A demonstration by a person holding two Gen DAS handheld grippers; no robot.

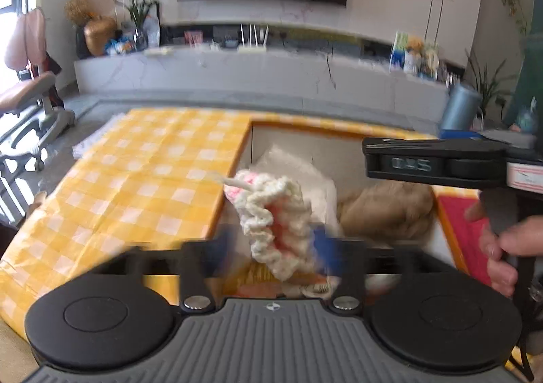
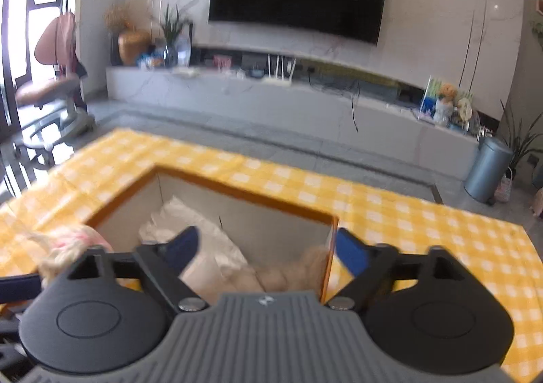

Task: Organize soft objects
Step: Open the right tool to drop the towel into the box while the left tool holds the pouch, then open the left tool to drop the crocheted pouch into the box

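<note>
My left gripper (image 1: 275,243) is shut on a crocheted white and pink soft toy (image 1: 275,216) and holds it above the open orange-rimmed box (image 1: 234,162). The fingers are blurred by motion. Inside the box lie a white plastic-wrapped soft item (image 1: 305,172) and a tan plush (image 1: 387,210). My right gripper (image 2: 266,247) is open and empty, hovering over the same box (image 2: 244,196). The white item (image 2: 203,230) and the tan plush (image 2: 288,274) show between its fingers. The crocheted toy (image 2: 68,247) appears at the left edge of the right wrist view.
The box sits on a table with a yellow checked cloth (image 1: 142,172). The right gripper's body (image 1: 441,162) and hand are at the right of the left wrist view. A red mat (image 1: 461,220) lies right of the box. A TV wall, chair and bin stand beyond.
</note>
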